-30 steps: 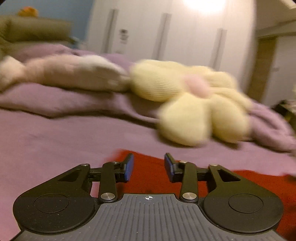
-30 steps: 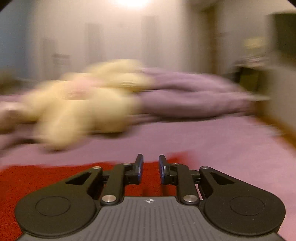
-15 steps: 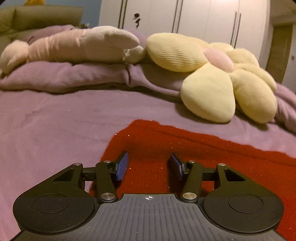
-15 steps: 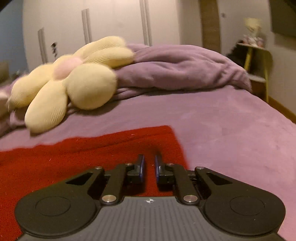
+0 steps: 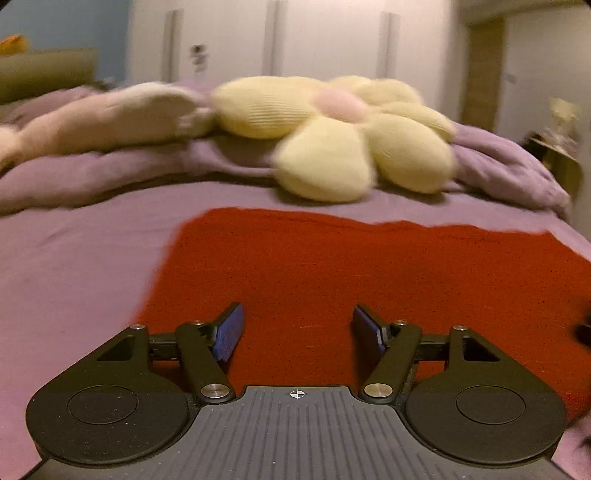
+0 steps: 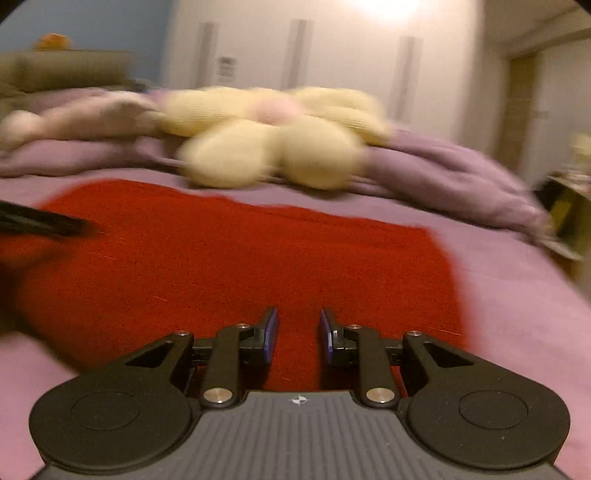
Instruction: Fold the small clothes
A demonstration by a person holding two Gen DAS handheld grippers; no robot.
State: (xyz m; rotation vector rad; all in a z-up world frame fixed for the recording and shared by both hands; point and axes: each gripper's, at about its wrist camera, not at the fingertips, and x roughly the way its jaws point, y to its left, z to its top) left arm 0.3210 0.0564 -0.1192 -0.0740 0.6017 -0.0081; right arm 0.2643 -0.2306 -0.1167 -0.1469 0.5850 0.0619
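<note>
A bed with a purple cover (image 5: 85, 266) fills the room. At its far end lie a bunched purple duvet (image 5: 498, 162), a yellow flower-shaped cushion (image 5: 332, 136) and a pale pink plush (image 5: 110, 118). Behind stands a white wardrobe (image 5: 325, 40) with long vertical handles. The wall on the left is blue (image 6: 110, 40). A bright reflection of light (image 6: 391, 7) shines on the wardrobe.

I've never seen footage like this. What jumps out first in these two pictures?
The bright red cloth spread flat on the purple bedspread grabs the eye, filling the middle of both views. Behind it, against the rumpled purple duvet, lies a big yellow flower-shaped cushion with a pink centre. At the bottom, each view shows black tongs with blue pads over the cloth: the left gripper spread wide, the right gripper narrower, neither pinching anything.
</note>
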